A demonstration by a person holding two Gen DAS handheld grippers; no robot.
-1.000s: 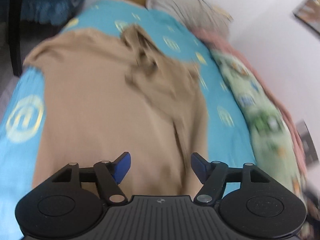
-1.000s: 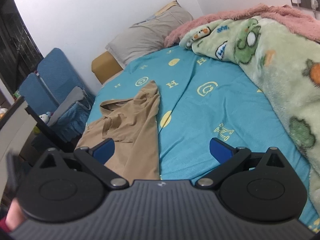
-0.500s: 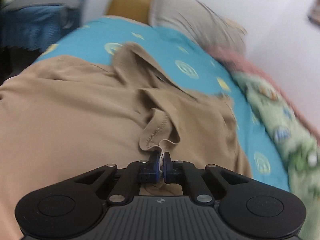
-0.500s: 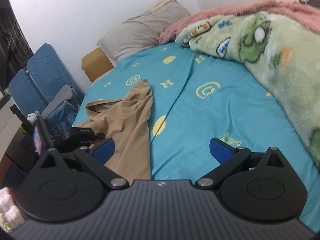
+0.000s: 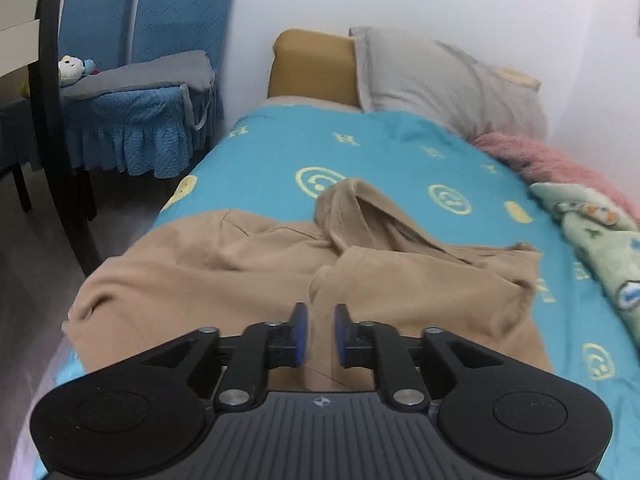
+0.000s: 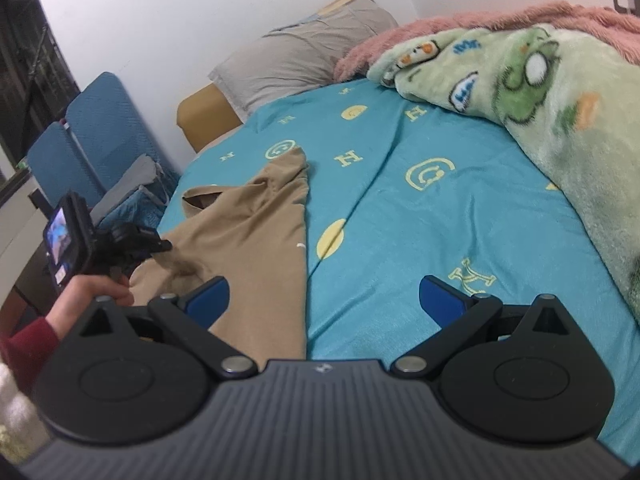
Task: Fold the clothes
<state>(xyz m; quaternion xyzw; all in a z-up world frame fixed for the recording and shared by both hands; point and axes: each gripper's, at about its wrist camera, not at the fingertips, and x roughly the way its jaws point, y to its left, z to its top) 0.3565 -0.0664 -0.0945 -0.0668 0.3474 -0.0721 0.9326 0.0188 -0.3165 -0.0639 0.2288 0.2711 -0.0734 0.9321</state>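
A tan garment (image 5: 224, 280) lies crumpled on the turquoise bed sheet (image 5: 380, 148), also in the right wrist view (image 6: 244, 232). My left gripper (image 5: 319, 334) sits low over the garment's near part, its blue pads a narrow gap apart with tan cloth showing between them; no fold is pinched. In the right wrist view the left gripper (image 6: 160, 245) rests on the garment's left side. My right gripper (image 6: 324, 300) is wide open and empty, above the garment's right edge and the sheet.
A grey pillow (image 5: 440, 80) and tan headboard (image 5: 312, 64) are at the bed's head. A green cartoon blanket (image 6: 560, 92) and pink fleece (image 6: 480, 24) lie on the right. Blue chairs (image 5: 140, 80) and a dark table leg (image 5: 52, 120) stand left of the bed.
My left gripper closed on a fold of the garment half a second ago; now its pads have parted a little and the cloth lies lower. The right gripper stayed open.
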